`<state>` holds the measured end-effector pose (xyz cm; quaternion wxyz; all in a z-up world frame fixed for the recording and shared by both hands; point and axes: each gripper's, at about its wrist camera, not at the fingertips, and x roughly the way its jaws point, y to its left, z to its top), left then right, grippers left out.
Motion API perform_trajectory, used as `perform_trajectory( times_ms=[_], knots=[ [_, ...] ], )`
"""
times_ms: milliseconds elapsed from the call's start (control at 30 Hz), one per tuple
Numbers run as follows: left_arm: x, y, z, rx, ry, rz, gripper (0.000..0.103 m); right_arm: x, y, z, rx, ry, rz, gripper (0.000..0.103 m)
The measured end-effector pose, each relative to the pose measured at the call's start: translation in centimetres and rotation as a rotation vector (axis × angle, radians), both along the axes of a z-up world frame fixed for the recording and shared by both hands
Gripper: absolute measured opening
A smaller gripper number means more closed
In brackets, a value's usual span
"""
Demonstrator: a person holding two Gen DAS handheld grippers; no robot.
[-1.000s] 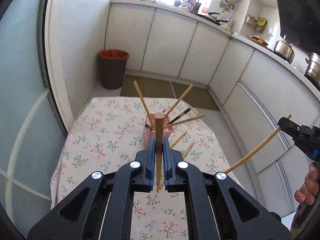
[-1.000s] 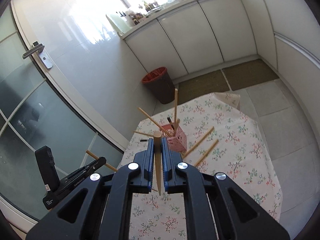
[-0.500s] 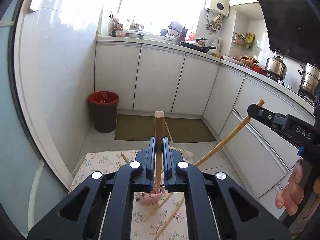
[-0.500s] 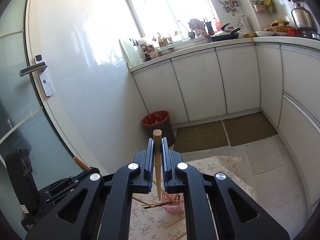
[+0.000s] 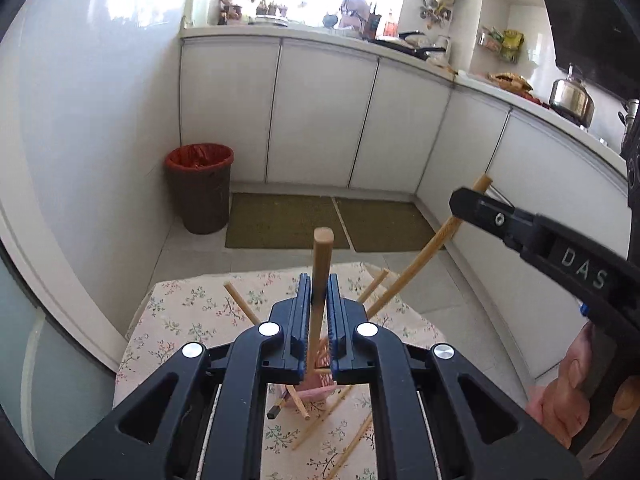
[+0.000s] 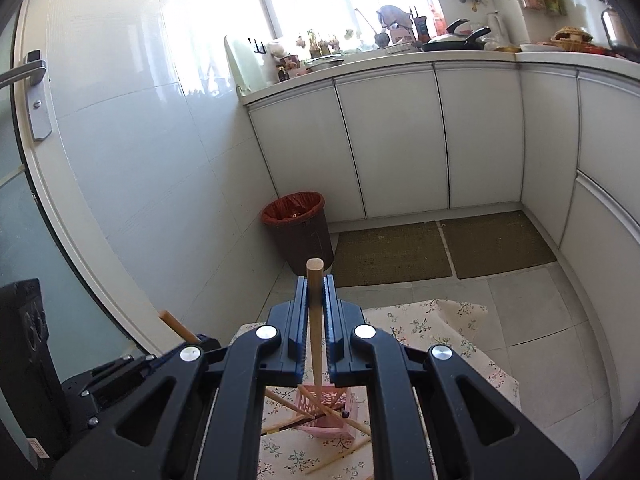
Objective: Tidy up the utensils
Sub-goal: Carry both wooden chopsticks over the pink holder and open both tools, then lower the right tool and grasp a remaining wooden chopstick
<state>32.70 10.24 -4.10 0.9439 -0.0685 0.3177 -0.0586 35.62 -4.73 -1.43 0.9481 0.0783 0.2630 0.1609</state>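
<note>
My left gripper [image 5: 318,292] is shut on a wooden chopstick [image 5: 321,256] that stands upright between the pads, its lower end above a pink basket [image 5: 316,390] holding several chopsticks. My right gripper [image 6: 316,292] is shut on another wooden chopstick [image 6: 314,280], whose tip points down into the pink basket [image 6: 328,416]. In the left wrist view the right gripper [image 5: 472,200] shows at the right with its chopstick [image 5: 420,260] slanting down toward the basket. Two loose chopsticks [image 5: 324,420] lie on the floral tablecloth [image 5: 188,312].
The small table stands in a narrow kitchen. A brown bin with a red liner [image 5: 200,188] stands on the floor beyond it, next to two green mats [image 5: 280,220]. White cabinets [image 6: 400,140] line the back and right. A glass door [image 6: 24,208] is at the left.
Both grippers have tilted back down a little and the basket shows under them again. The right gripper's chopstick has come closer to the basket.
</note>
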Motion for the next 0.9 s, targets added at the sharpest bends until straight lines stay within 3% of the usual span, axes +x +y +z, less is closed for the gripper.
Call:
perform_trajectory(
  times_ms=[67,100,433,600,733,833,900],
  knots=[
    [-0.4,0.4,-0.2,-0.010,-0.010,0.019,0.033,-0.1,0.0,0.0,-0.006,-0.002,-0.002,0.008],
    [-0.7,0.9,0.0,-0.033,-0.022,0.027,0.036,-0.2,0.1,0.0,-0.010,-0.005,-0.001,0.008],
    [-4.3,5.4,2.6,-0.201,-0.104,0.126,0.043,-0.2,1.9,-1.7,-0.029,0.025,0.008,0.008],
    [-4.6,6.3,1.7,-0.188,-0.071,0.163,0.044,1.0,3.0,-4.0,-0.017,0.121,0.023,0.011],
    [-5.6,6.1,2.4,-0.155,-0.093,0.179,0.044,-0.5,2.0,-1.5,-0.009,0.064,0.002,0.012],
    [-6.1,5.5,2.9,-0.154,-0.099,0.172,0.045,-2.6,1.4,0.1,-0.045,0.025,-0.012,0.019],
    [-6.3,5.0,3.0,-0.144,-0.097,0.172,0.050,-4.1,1.1,0.6,-0.064,0.013,-0.023,0.027]
  ],
)
